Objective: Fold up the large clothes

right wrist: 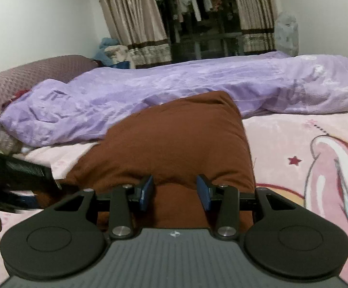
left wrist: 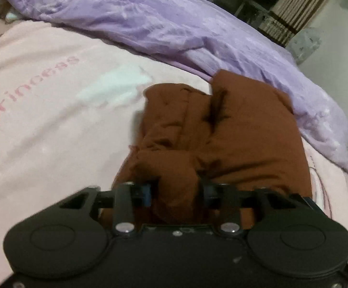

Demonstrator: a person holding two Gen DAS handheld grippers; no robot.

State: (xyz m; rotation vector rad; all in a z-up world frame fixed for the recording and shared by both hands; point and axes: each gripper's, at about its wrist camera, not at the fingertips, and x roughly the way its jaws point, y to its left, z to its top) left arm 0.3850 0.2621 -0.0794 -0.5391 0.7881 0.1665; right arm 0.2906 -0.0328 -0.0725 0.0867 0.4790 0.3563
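- Brown cloth, the garment (left wrist: 233, 132) lies folded into a thick bundle on the pink blanket (left wrist: 42, 132), straight ahead of both tongs, its long axis running away from them toward the purple quilt (right wrist: 174, 84).
- The left gripper (left wrist: 177, 187) has a bunched fold of the near edge between its pads, and the jaws look pinched onto it (blur softens the contact).
- The right gripper (right wrist: 175, 189) stands about half open astride the near edge, with brown cloth filling the gap; whether its pads actually press the cloth I cannot tell.
- In the right wrist view the left tool shows at the left of the right gripper, level with the same near edge.
- Judgement: both are equally near, so the next fold would carry this edge forward along the long axis.
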